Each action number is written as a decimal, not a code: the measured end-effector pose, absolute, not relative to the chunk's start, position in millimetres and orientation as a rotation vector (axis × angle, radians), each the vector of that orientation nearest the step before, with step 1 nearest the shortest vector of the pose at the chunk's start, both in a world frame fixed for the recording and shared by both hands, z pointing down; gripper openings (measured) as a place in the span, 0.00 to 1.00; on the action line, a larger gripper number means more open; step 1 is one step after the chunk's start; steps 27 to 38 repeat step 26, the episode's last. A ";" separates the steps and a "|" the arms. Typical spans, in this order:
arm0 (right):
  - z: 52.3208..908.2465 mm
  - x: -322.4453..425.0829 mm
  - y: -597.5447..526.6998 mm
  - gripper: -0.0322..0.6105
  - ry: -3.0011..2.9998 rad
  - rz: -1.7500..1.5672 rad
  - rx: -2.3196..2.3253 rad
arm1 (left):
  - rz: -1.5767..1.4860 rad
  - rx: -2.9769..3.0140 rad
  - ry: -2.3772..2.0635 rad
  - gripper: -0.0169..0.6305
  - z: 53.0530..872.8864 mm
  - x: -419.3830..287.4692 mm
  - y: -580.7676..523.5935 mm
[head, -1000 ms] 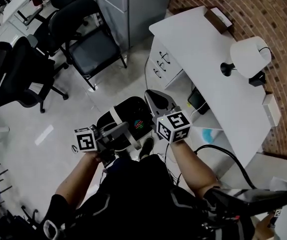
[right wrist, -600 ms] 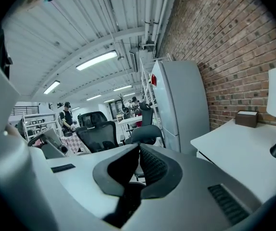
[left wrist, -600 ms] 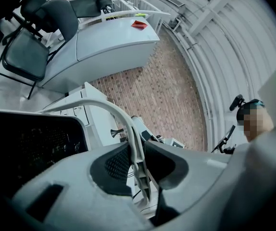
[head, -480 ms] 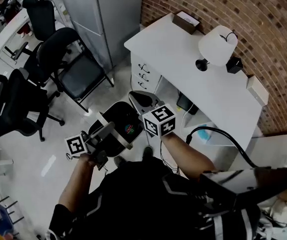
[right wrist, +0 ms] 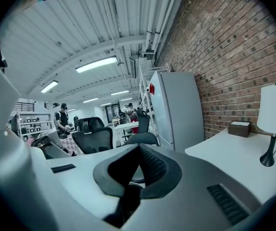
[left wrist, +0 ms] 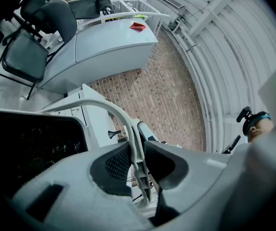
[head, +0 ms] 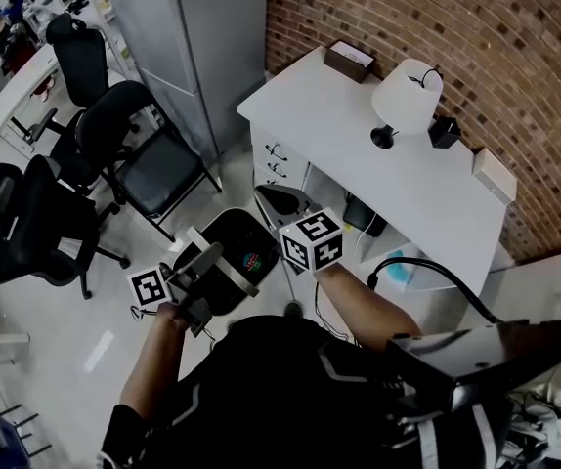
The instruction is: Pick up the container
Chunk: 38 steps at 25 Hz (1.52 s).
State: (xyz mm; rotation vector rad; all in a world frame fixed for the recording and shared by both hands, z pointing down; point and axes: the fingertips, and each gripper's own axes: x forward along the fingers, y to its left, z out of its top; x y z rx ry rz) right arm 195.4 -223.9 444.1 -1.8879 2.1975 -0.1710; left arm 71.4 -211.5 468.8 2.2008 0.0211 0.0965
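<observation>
The container is a black bin (head: pixel 241 260) with a white rim and a white bail handle. It hangs off the floor in front of me in the head view. My left gripper (head: pixel 209 265) is shut on that handle. In the left gripper view the white handle (left wrist: pixel 137 154) runs between the two dark pads (left wrist: pixel 116 163), and the bin's dark inside (left wrist: pixel 27 148) fills the lower left. My right gripper (head: pixel 280 199) floats just right of the bin, shut, with nothing held. In the right gripper view its jaws (right wrist: pixel 139 163) meet with no gap.
A white desk (head: pixel 427 198) with drawers stands to the right against a brick wall (head: pixel 515 57), carrying a white lamp (head: pixel 406 98) and a brown box (head: pixel 349 60). Black chairs (head: pixel 149 149) and a grey cabinet (head: pixel 197 37) stand to the left. A black cable (head: pixel 427 267) loops below the desk.
The head view has swung, so the desk and lamp sit further left and the brick wall shows more. The bin stays hanging from my left gripper, and both grippers keep their places.
</observation>
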 end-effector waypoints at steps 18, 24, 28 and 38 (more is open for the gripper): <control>434.4 189.5 -208.9 0.06 2.188 -0.151 -1.900 | 0.057 2.160 -0.005 0.15 464.0 53.8 -207.2; 435.2 191.4 -208.5 0.06 2.193 -0.161 -1.901 | 0.053 2.153 -0.008 0.15 464.7 56.0 -205.0; 435.4 191.5 -207.2 0.06 2.199 -0.163 -1.901 | 0.053 2.150 -0.008 0.15 465.8 56.8 -203.0; 435.4 191.5 -207.2 0.06 2.199 -0.163 -1.901 | 0.053 2.150 -0.008 0.15 465.8 56.8 -203.0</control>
